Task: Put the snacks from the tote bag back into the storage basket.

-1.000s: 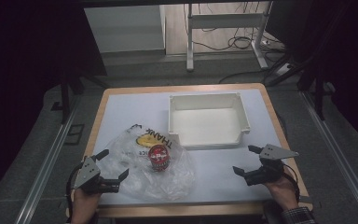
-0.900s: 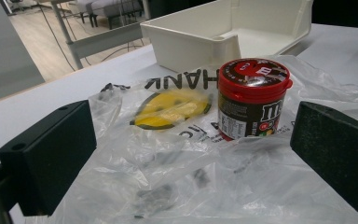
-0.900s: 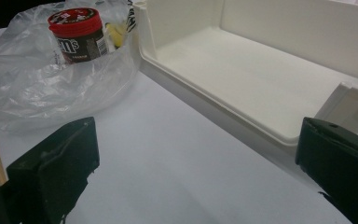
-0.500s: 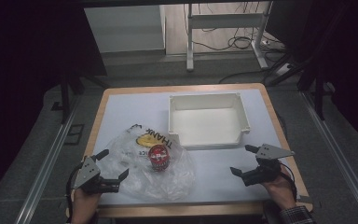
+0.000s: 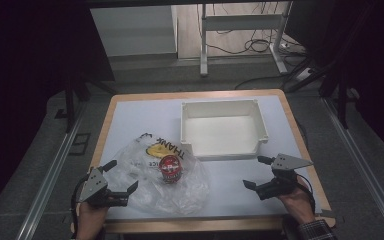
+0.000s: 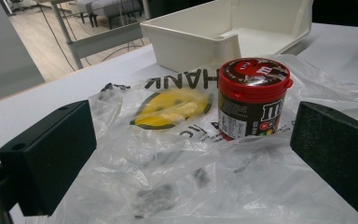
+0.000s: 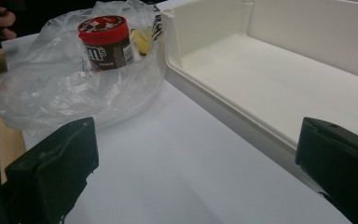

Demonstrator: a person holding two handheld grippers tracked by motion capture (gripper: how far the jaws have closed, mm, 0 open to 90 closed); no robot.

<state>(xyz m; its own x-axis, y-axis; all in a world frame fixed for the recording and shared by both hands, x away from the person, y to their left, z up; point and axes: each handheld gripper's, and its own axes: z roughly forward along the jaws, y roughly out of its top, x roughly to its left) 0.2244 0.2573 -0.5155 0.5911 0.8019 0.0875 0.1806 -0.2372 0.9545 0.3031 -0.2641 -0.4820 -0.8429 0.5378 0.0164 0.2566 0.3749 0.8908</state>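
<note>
while the red-lidded candy tub (image 5: 170, 168) sits upright in the middle of the crumpled clear plastic bag (image 5: 155, 175), nothing has a grip on it yet. it stands inside the bag's folds, from the look of the film rising around it in the right gripper view, on the near left part of the bench (image 5: 145, 112), just beside the near left corner of the white bin (image 5: 223, 128). the left gripper (image 5: 114, 178) hovers at the bag's near left edge, jaws spread wide with bag film lying between them and the tub straight ahead. the right gripper (image 5: 258, 171) waits well apart on the bare bench near the bin's front wall, jaws also released, holding nothing. my read: this is the very start. the tub is yet to come out of the bag, and the bin, the likely drop spot, is empty. hard to say where the bag's mouth lies, the film is too crumpled. dark specks in the bag near the left jaws are unclear.
</note>
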